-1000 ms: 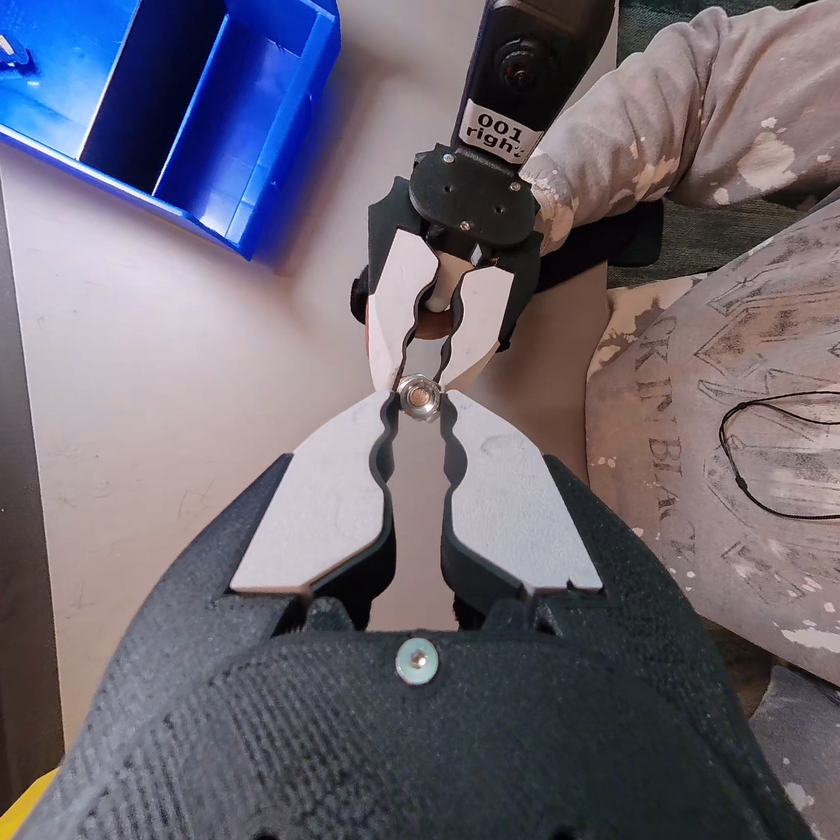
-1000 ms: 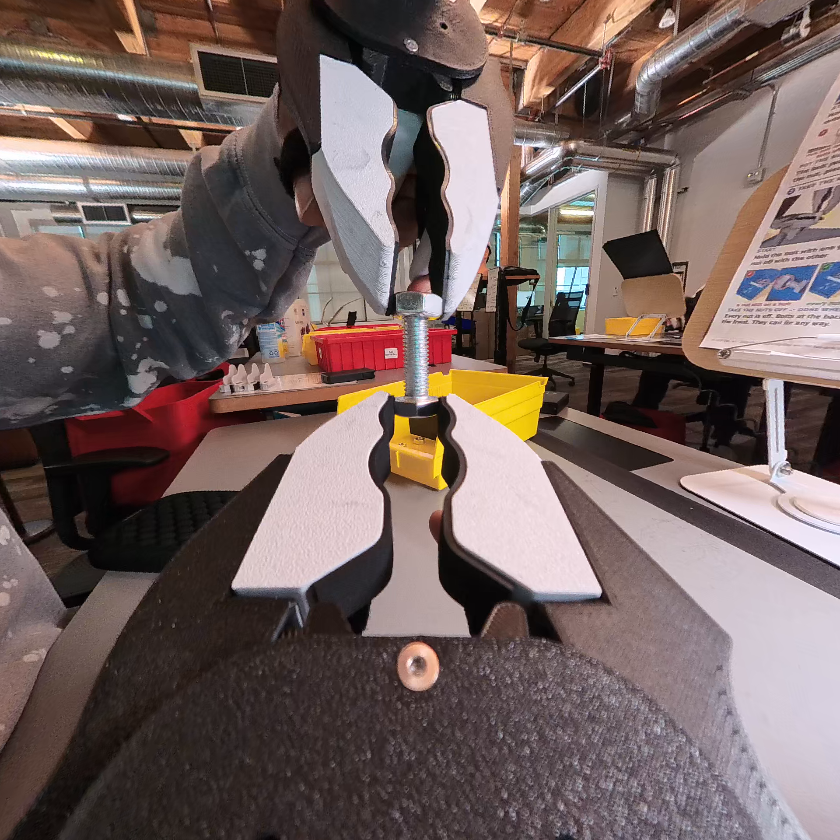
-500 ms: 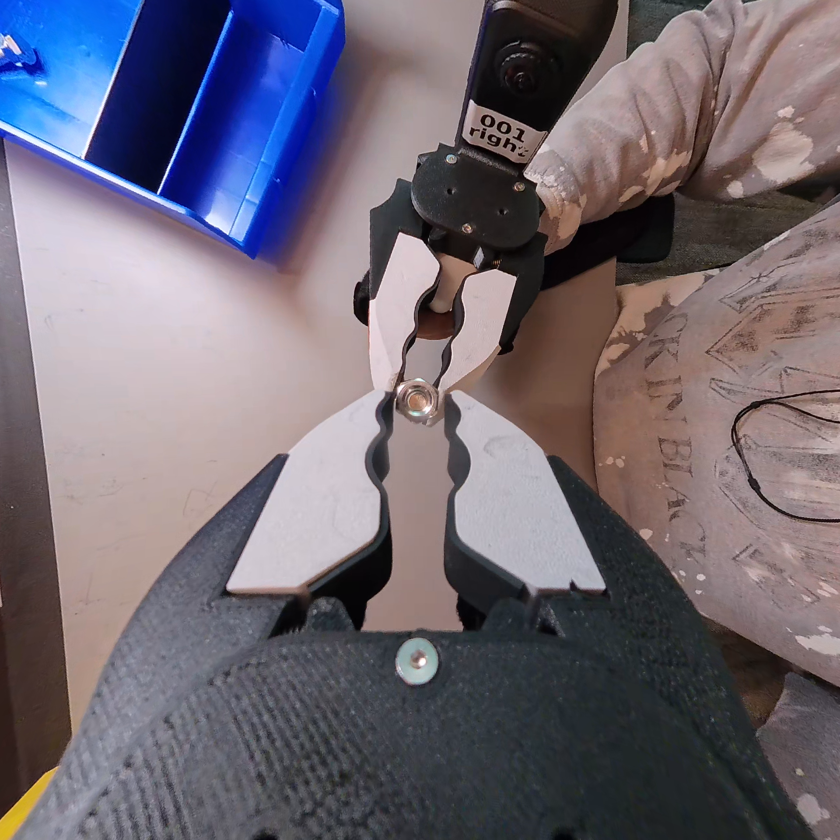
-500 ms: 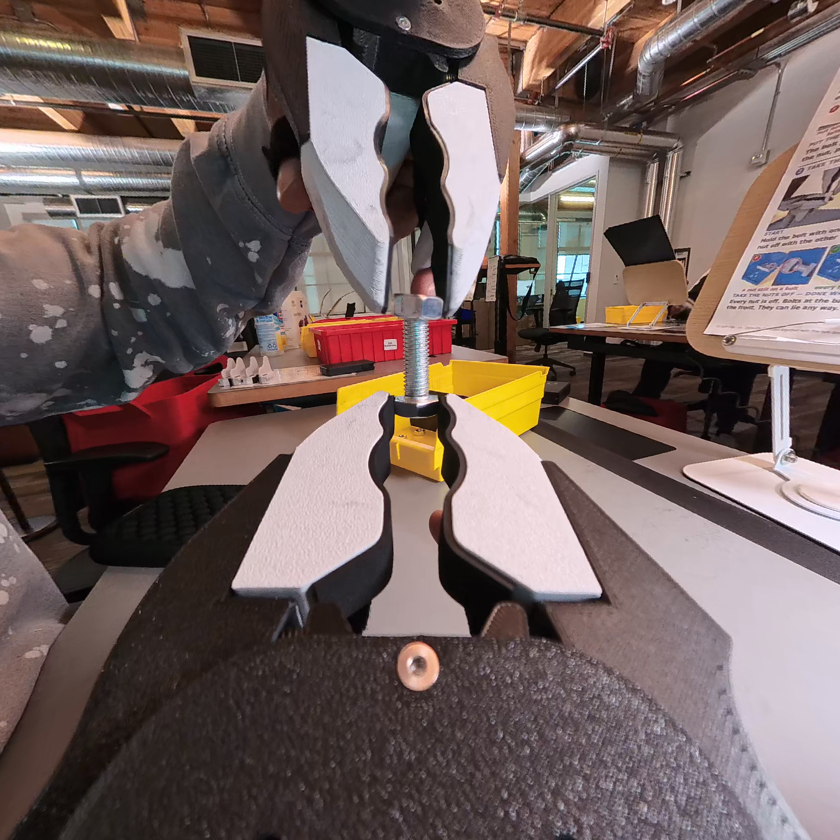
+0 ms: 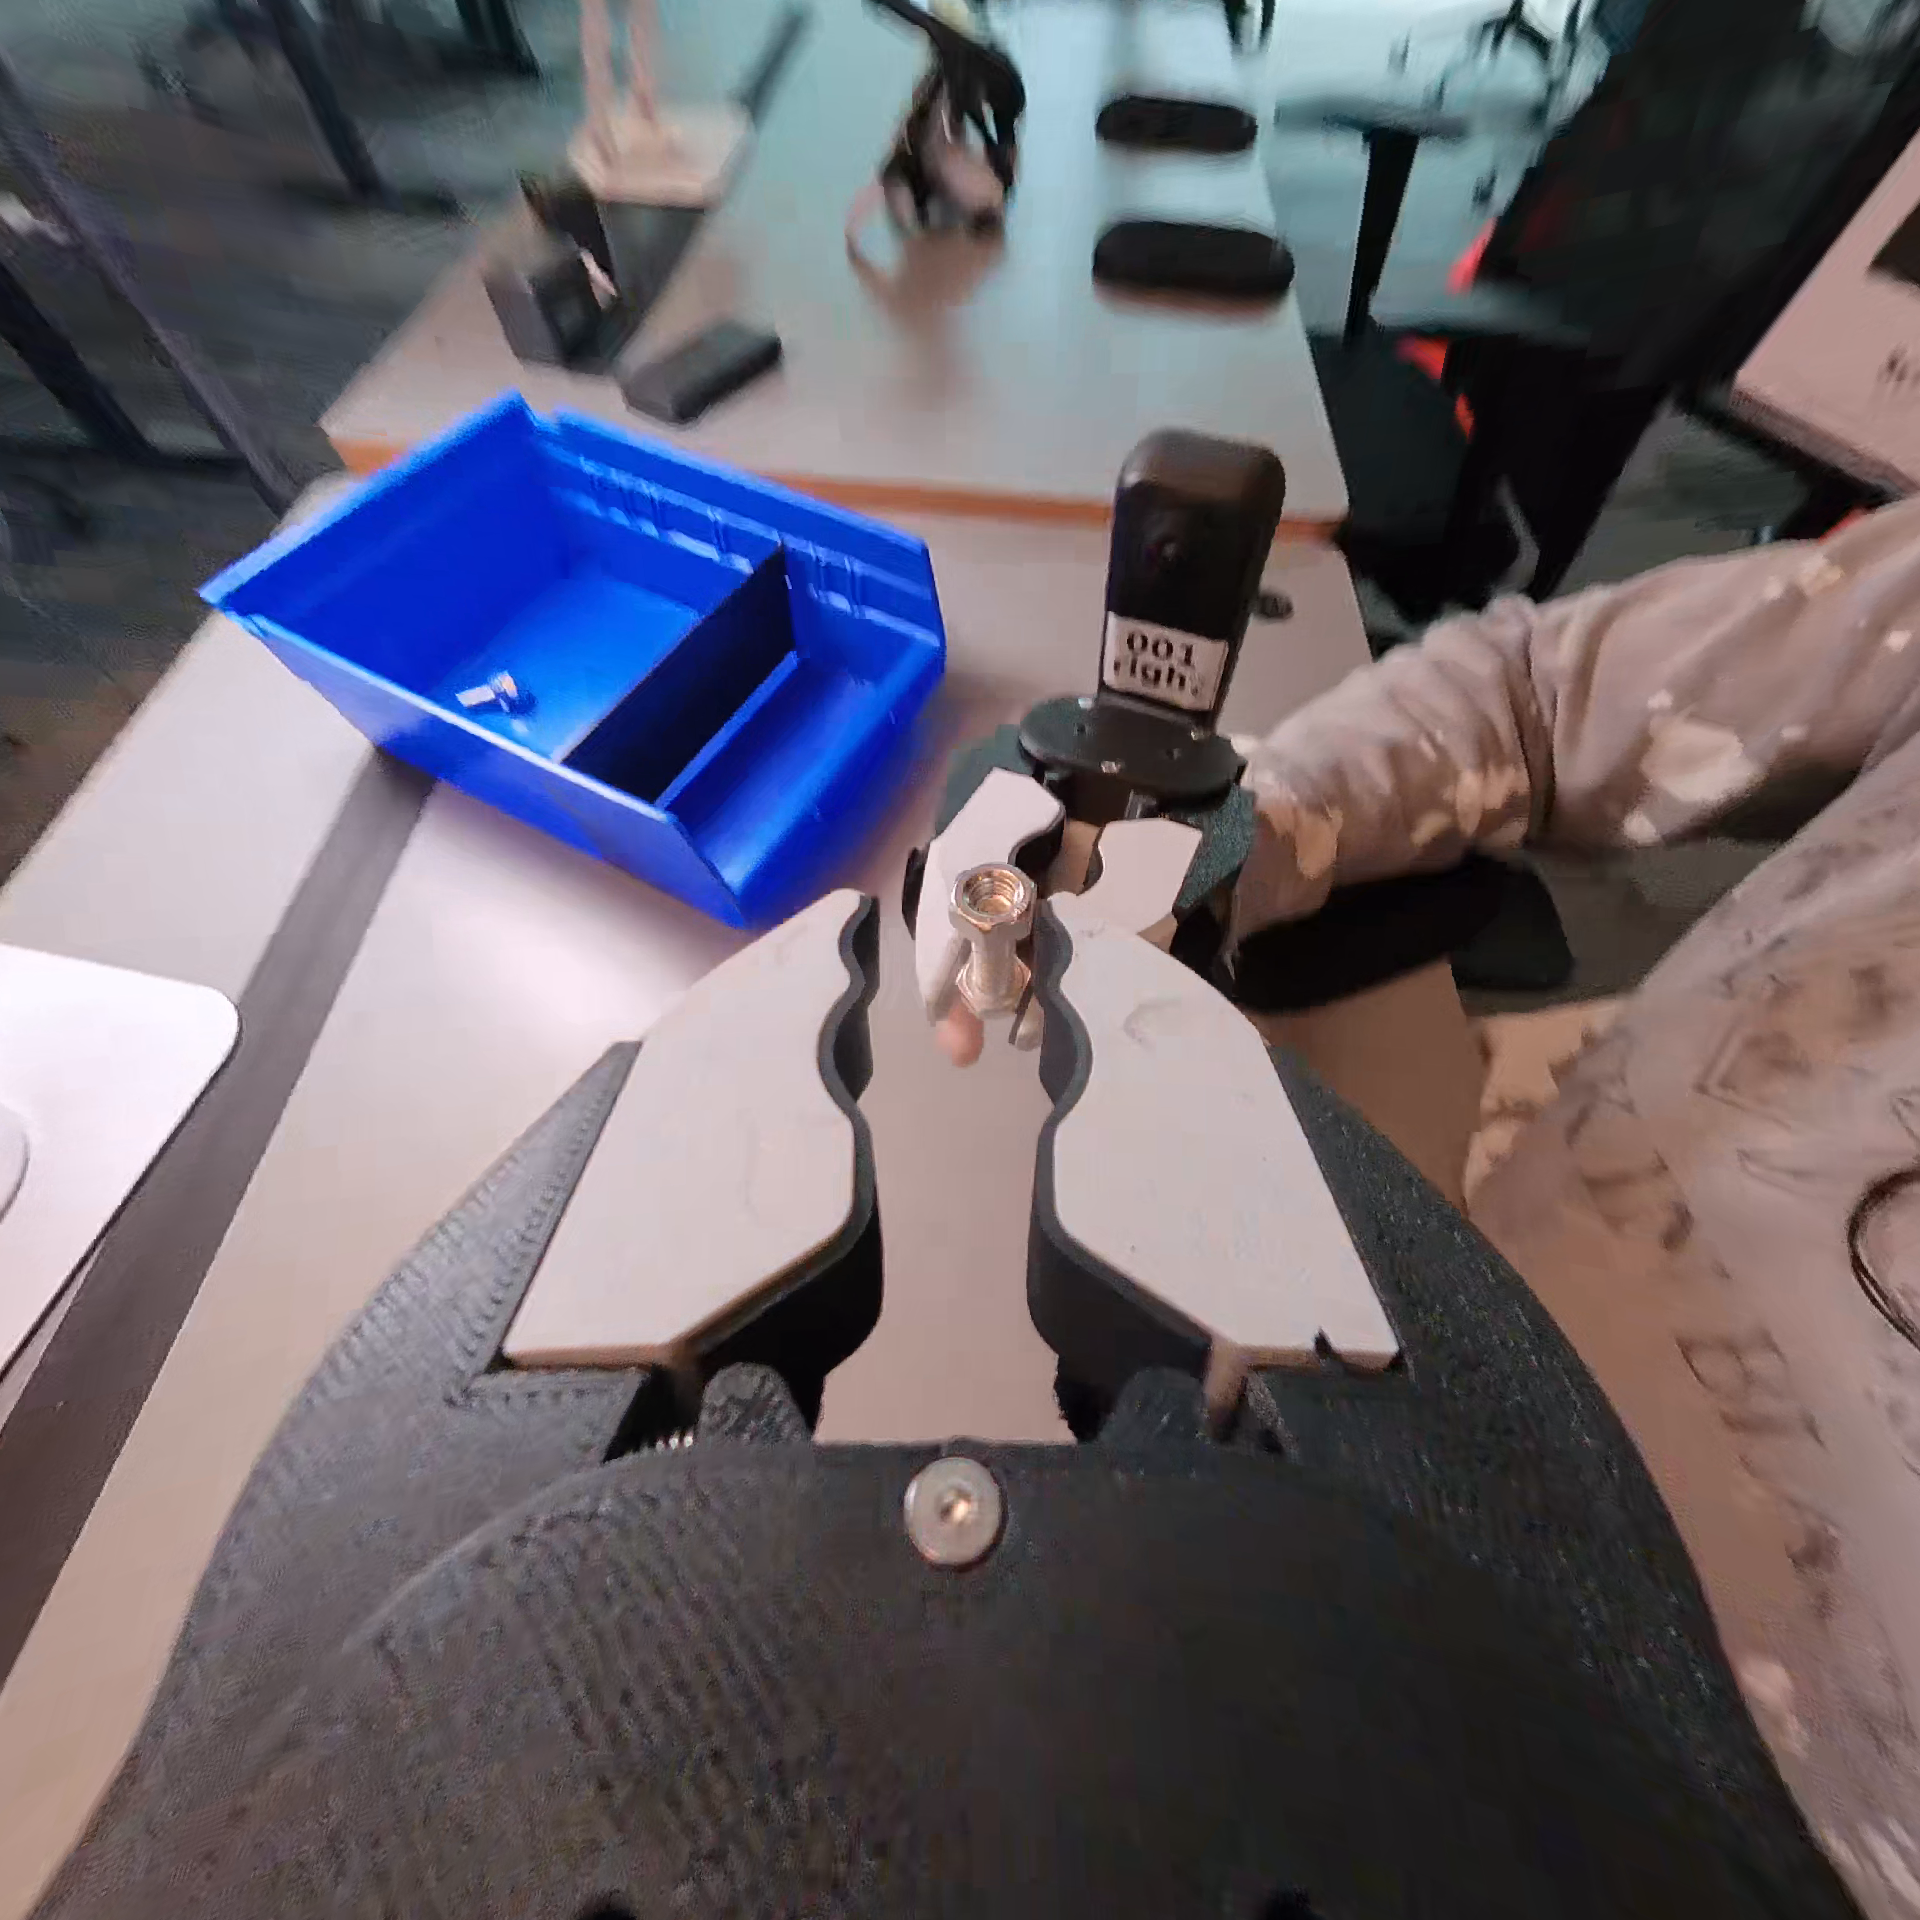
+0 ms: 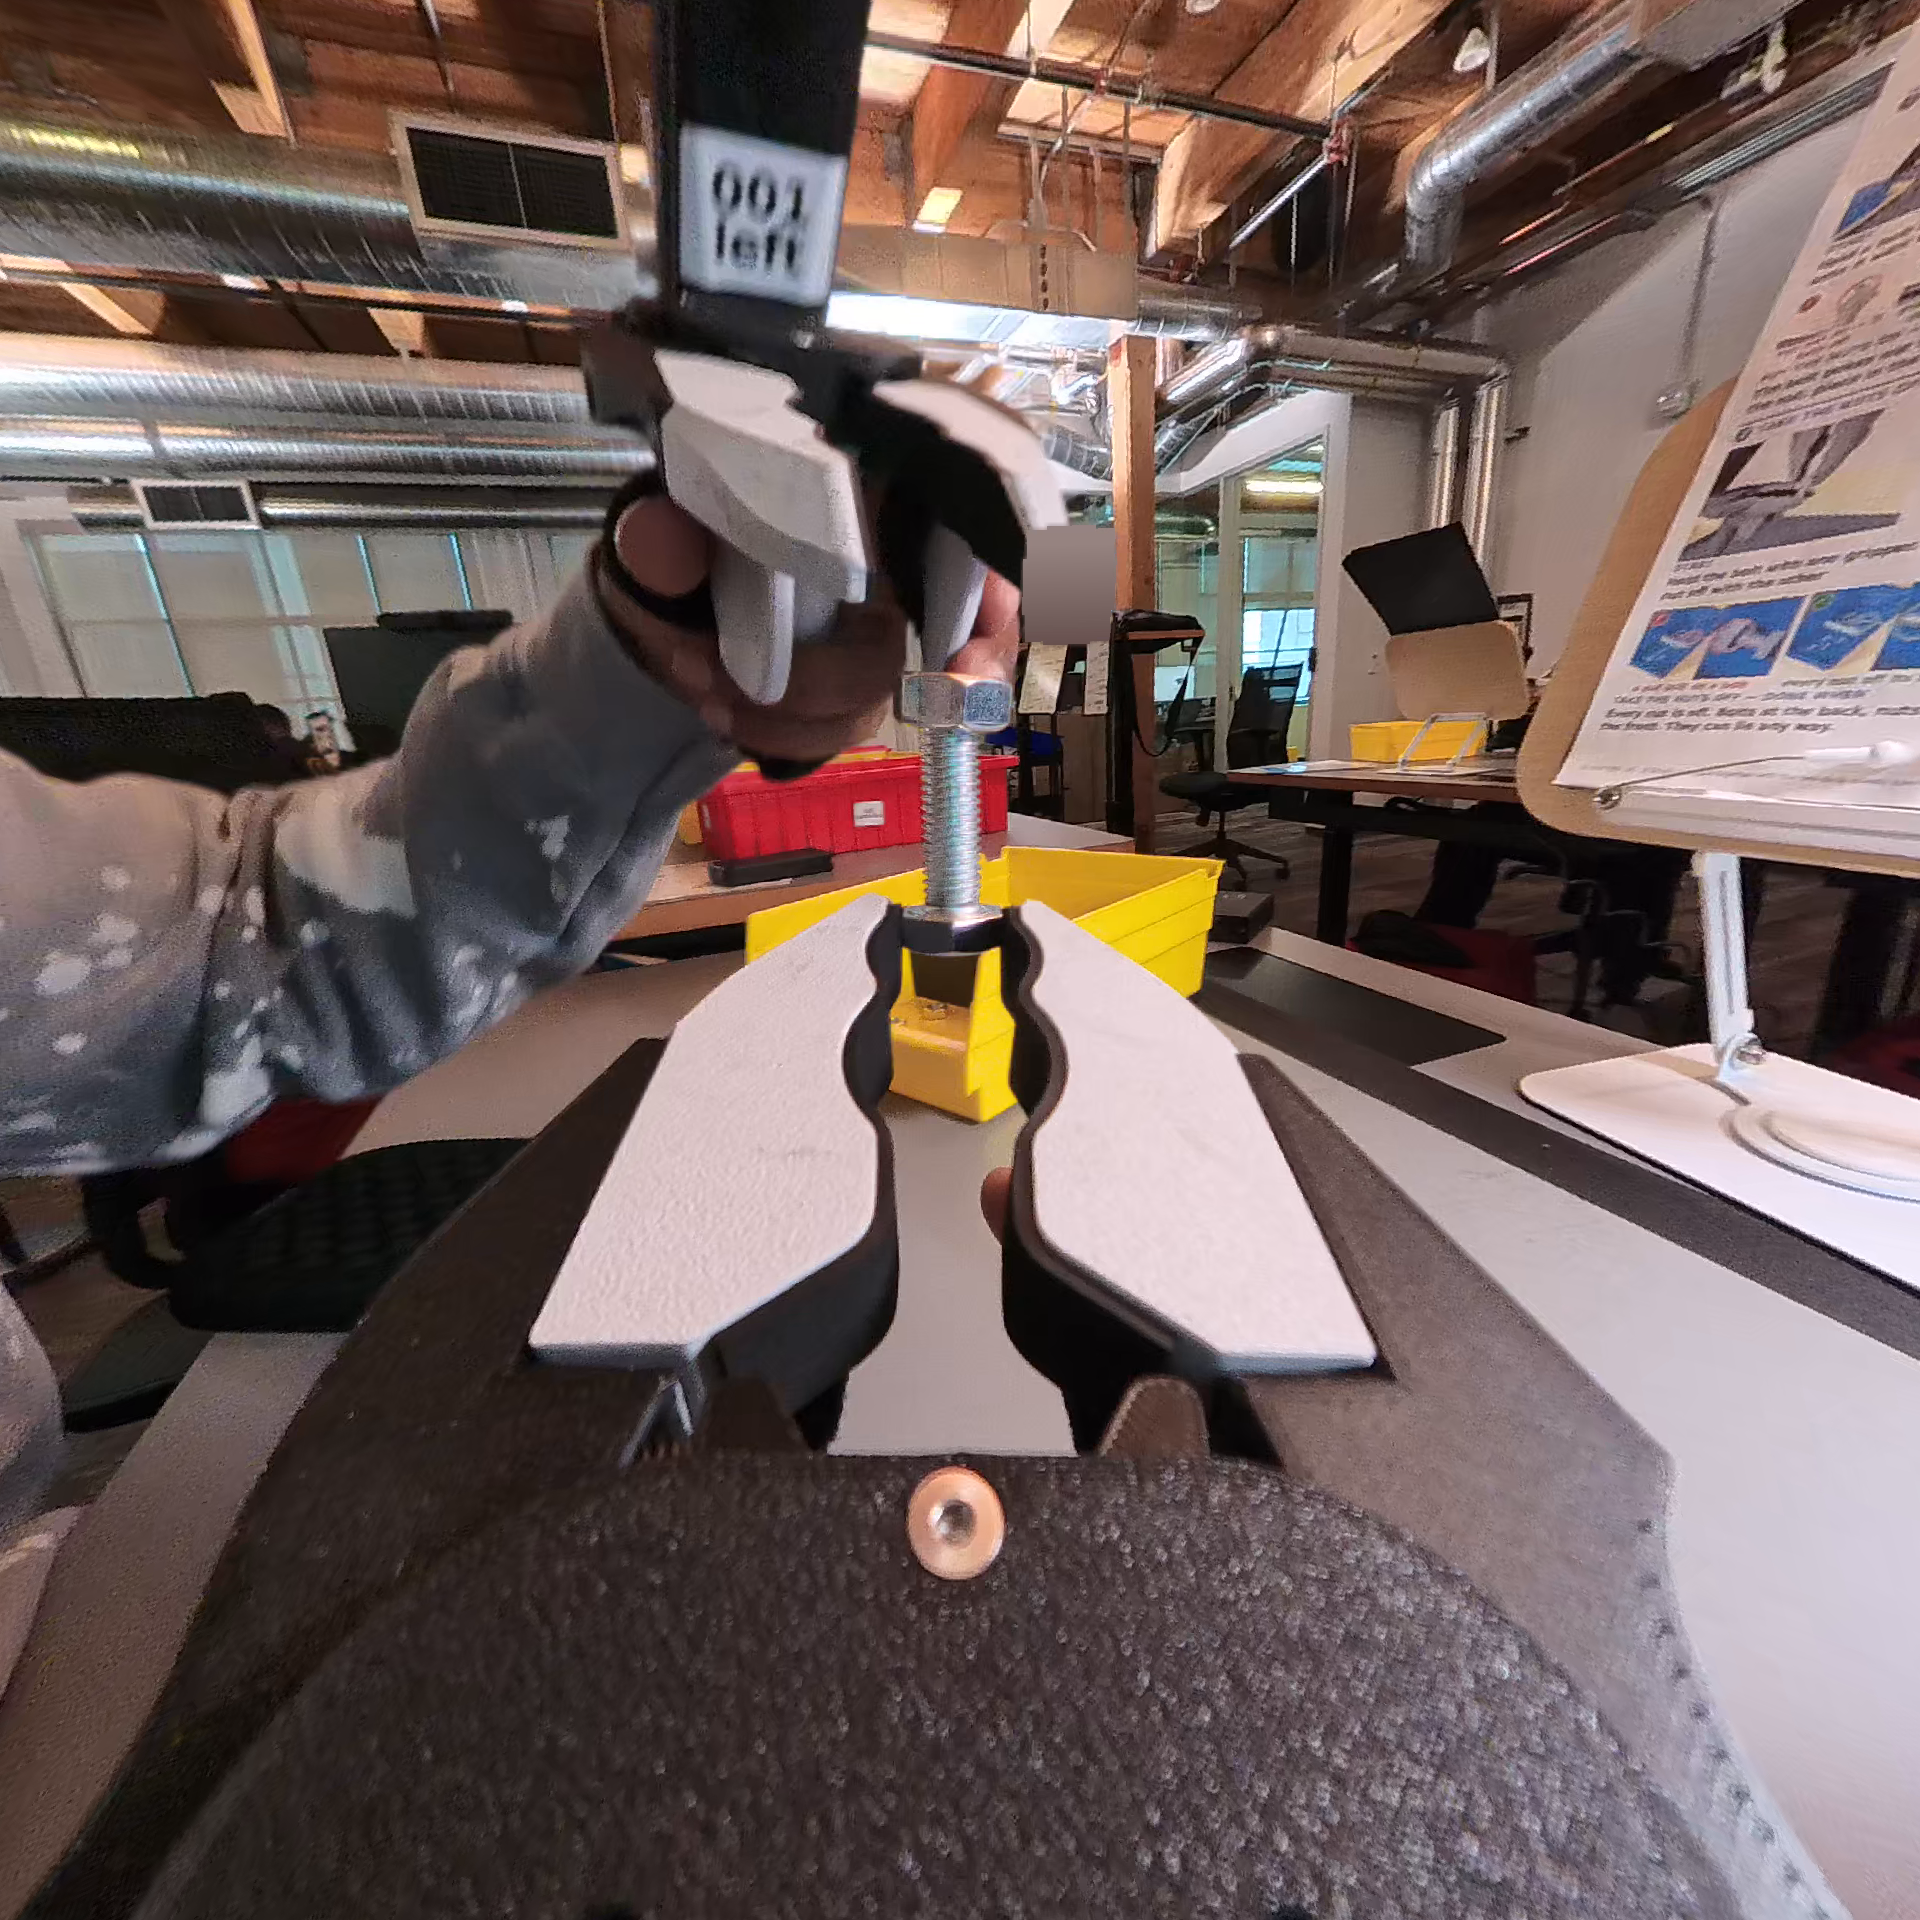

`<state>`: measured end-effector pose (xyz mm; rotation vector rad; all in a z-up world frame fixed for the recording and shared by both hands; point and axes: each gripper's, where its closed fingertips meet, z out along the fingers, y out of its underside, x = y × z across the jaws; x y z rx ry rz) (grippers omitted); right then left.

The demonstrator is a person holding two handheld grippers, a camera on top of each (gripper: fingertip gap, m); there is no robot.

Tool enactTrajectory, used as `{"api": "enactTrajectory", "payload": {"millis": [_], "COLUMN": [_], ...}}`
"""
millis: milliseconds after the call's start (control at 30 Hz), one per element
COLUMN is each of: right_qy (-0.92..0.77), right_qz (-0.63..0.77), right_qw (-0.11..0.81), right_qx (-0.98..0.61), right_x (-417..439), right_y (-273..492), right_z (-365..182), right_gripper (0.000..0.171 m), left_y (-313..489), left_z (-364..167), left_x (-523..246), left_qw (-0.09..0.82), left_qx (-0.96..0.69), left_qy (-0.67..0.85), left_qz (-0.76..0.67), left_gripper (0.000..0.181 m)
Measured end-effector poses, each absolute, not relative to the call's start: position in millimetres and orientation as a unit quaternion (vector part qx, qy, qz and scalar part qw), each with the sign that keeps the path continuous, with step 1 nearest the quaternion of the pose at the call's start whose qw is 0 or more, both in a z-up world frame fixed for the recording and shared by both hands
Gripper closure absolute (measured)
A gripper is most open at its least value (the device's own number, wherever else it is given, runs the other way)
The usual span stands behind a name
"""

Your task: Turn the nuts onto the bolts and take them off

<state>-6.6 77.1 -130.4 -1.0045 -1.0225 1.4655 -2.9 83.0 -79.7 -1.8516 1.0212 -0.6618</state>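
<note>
The bolt (image 6: 954, 810) stands upright in the air above the counter (image 5: 468, 987). Its head is on top and the nut (image 6: 951, 928) sits low on the thread. The right tongs (image 6: 954, 920) are closed narrowly on that nut and carry the whole piece.

A moment ago the left tongs (image 5: 951, 920) were pinching the bolt head from straight above. Now they have spread apart, let go and tilted back, so the head is bare. This looks like a release between turns, a fresh bite being needed before the next twist. The nut is still on, so unthreading is probably unfinished.

The right wrist view shows the full thread and how far down the nut sits, with a yellow bin (image 6: 1101, 894) and an instruction board (image 6: 1766, 623) behind. The left wrist view foreshortens the bolt, but it alone shows the blue bin (image 5: 852, 665) nearby, with one small bolt (image 5: 494, 691) lying in its larger compartment.
</note>
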Motion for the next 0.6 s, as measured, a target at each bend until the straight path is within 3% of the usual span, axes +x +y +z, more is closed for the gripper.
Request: {"api": "enactTrajectory", "payload": {"millis": [267, 600], "right_qy": [-0.42, -0.44], "right_qz": [0.581, 0.563], "right_qw": [0.55, 0.56], "right_qx": [-0.429, -0.418], "right_x": [-14, -49], "right_y": [100, 98], "right_z": [-102, -88], "right_gripper": [0.153, 0.153], "left_y": [98, 98], "left_z": [-54, -52], "left_x": [-9, -33], "left_qw": [0.6, 0.619], "left_qx": [-0.649, -0.629], "left_qy": [0.331, 0.315], "left_qz": [-0.331, -0.35], "left_gripper": [0.153, 0.152]}}
